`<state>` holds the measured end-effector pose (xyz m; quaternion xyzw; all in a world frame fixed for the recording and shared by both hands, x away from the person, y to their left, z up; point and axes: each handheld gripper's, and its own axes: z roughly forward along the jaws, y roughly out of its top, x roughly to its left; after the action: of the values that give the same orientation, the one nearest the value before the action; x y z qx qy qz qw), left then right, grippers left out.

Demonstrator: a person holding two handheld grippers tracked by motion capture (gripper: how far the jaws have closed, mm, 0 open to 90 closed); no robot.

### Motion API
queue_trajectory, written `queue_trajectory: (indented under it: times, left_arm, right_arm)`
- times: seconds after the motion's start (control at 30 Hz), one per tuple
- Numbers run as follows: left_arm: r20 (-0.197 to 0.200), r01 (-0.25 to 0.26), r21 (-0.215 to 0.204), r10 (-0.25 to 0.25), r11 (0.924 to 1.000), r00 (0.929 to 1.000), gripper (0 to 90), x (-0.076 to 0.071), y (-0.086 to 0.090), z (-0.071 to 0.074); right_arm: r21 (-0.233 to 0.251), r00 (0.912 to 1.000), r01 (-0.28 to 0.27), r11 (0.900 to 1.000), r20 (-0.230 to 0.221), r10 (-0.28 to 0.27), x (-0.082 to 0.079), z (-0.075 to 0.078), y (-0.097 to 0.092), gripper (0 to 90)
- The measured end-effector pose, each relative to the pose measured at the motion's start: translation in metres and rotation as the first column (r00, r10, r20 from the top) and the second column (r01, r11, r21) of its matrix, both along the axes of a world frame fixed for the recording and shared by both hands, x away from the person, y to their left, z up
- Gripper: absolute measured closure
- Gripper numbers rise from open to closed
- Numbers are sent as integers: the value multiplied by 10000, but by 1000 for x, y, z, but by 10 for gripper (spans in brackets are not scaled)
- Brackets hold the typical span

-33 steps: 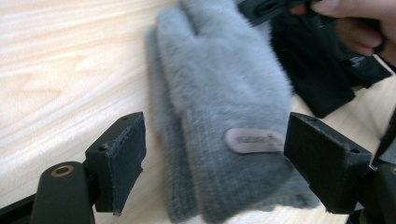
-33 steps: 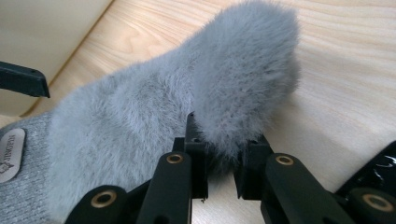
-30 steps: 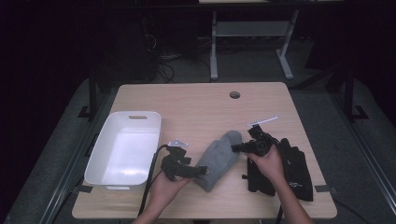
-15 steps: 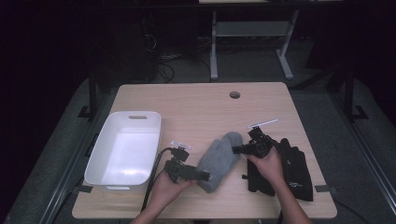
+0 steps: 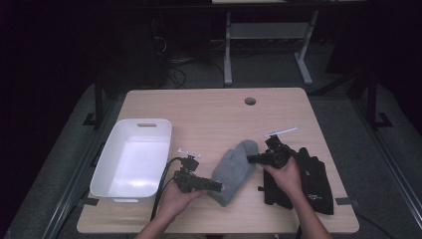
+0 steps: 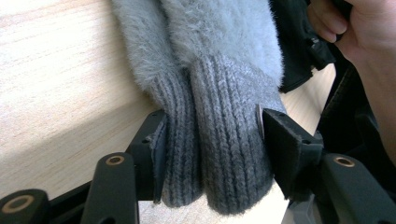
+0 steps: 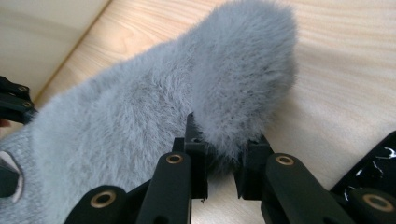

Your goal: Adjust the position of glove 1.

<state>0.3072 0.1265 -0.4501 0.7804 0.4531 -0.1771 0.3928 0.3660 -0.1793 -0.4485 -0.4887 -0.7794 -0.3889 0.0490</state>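
Left gripper [image 6: 210, 154] fingers just closed onto grey mitten [image 6: 219, 93] cuff, right gripper [image 7: 219, 175] pinching its tip.

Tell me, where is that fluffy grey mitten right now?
In the high view the grey mitten lies on the table's near half, right of the white tub and left of the black gloves, between both grippers.

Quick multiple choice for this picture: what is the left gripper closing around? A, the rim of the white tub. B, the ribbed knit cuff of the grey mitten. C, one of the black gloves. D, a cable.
B: the left gripper has its jaws on either side of the ribbed cuff of the grey mitten, and they have just been closing on it, with the cuff between them.
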Motion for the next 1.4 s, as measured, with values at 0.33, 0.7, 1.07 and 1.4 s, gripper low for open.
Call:
queue_trajectory:
  times: [0.33,0.7,1.07,1.4]
  left_arm:
    - [-47,5,-375,-6,9993,10000,479,-1,3,0]
    - [275,82,-480,-69,9988,9996,484,-4,7,7]
    - [417,113,-442,-95,9990,9991,493,-5,9,11]
    - [484,160,-553,-133,9983,9987,499,-5,11,17]
  right_arm:
    - [249,9999,39,9997,96,-41,-1,14,1,774]
    - [287,9990,-73,9996,433,60,-1,36,7,775]
    - [322,9987,-150,9994,495,134,1,46,13,777]
    - [438,9986,-130,9990,512,108,1,50,13,777]
